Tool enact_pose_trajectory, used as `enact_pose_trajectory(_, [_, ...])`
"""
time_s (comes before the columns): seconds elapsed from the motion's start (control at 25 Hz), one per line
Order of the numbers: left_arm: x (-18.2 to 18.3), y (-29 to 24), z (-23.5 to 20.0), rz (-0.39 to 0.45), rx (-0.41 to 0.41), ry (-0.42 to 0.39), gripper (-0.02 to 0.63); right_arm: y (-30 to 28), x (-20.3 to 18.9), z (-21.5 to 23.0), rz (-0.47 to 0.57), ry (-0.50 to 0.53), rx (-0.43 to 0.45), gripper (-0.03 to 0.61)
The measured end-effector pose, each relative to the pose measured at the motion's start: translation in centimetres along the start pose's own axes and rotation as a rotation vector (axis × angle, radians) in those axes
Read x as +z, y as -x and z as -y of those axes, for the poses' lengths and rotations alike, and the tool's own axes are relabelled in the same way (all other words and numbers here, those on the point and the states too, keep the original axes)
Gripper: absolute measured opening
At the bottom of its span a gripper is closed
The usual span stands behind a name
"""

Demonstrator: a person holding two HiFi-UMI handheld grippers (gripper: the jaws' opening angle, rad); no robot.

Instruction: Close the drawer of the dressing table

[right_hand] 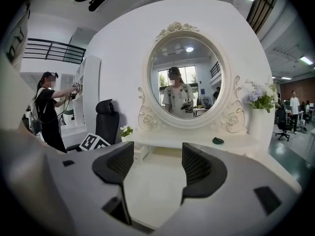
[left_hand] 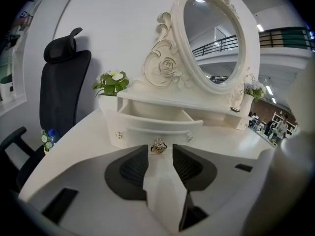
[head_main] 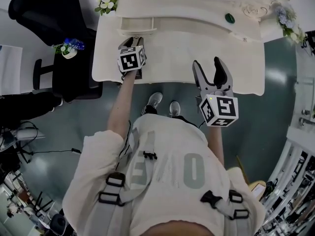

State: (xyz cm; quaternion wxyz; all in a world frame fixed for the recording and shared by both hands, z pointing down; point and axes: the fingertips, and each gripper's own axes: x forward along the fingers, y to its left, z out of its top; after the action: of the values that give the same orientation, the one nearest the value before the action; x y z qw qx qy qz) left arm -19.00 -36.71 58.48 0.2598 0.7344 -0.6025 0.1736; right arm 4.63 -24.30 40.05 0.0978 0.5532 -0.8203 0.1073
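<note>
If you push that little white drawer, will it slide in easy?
Probably yes: the drawer looks empty inside, so likely light. Its front looks stiff and shouldn't bend. The shiny round knob may be slippery to pinch.

- A plain white wall (left_hand: 113,28) rises behind, smooth and bare.
- The floor (head_main: 275,112) is a glossy grey-green, with a pale patch of reflected light on it.
- A black office chair (left_hand: 64,92) with a headrest and armrests stands at the left, close to the wall.
- Thin black cables (head_main: 47,152) trail over the floor at the left edge.
- A tall white shelf unit (right_hand: 91,90) stands further left, and a person (right_hand: 49,107) reaches toward it.
- A dark railing (right_hand: 47,50) runs along an upper level.
- Strip lights (right_hand: 306,60) glow on the ceiling at the right.
</note>
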Motion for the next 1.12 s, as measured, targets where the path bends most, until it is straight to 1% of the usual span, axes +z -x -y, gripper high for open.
enact_pose_trajectory(0.36, [0.3, -0.5, -0.3, -0.002, -0.004, -0.007, 0.138, -0.1, -0.6, -0.1, -0.022, 0.005, -0.005, 0.293])
enact_pose_trajectory(0.56, [0.4, -0.7, -0.2, 0.002, -0.002, -0.025, 0.104, -0.1, -0.9, -0.1, -0.030, 0.007, -0.010, 0.290])
enact_pose_trajectory(1.12, [0.4, -0.7, -0.2, 0.004, -0.003, -0.030, 0.101, -0.3, -1.5, 0.0, -0.049, 0.017, 0.002, 0.278])
